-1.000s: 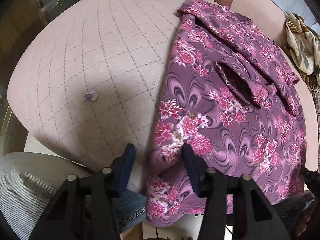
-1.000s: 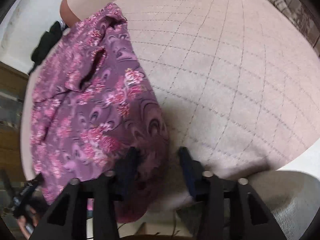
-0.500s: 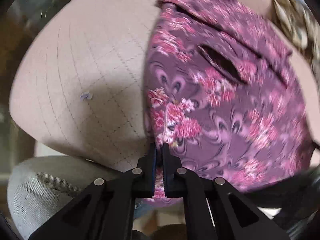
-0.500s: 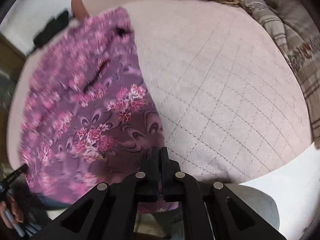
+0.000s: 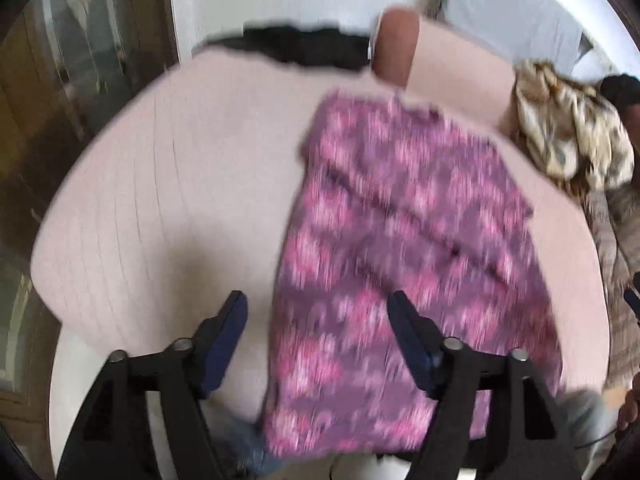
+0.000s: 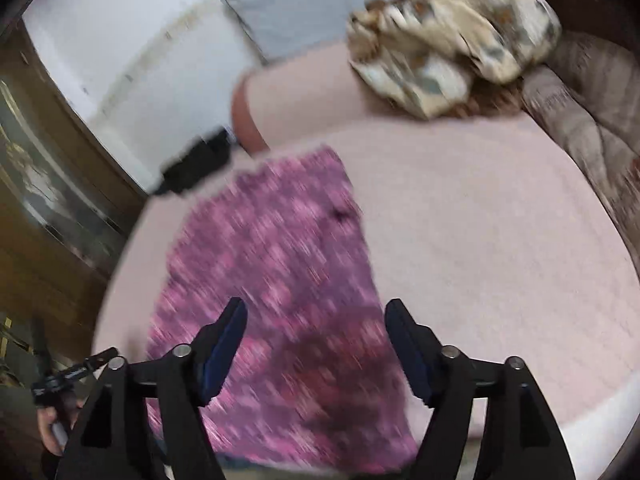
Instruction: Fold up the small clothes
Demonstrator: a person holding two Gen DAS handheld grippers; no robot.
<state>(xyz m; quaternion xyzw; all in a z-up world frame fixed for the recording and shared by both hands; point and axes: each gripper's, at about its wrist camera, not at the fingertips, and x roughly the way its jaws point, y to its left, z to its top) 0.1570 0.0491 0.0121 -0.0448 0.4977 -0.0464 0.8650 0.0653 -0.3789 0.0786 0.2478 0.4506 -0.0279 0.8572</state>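
Observation:
A purple garment with pink flowers (image 5: 400,264) lies flat on the pale pink quilted surface (image 5: 180,200), its near hem hanging over the front edge. It also shows in the right wrist view (image 6: 280,288). My left gripper (image 5: 318,312) is open and empty above the garment's near left edge. My right gripper (image 6: 316,320) is open and empty above the garment's near right part. Both views are blurred by motion.
A crumpled cream patterned cloth (image 6: 452,36) lies at the far right of the surface, also seen in the left wrist view (image 5: 568,140). A black item (image 5: 296,46) sits at the far edge. A brownish quilt (image 6: 592,120) borders the right side.
Both grippers closed on the garment's near corners half a second ago; now both have opened, let go and pulled up and back. The garment lies flatter.

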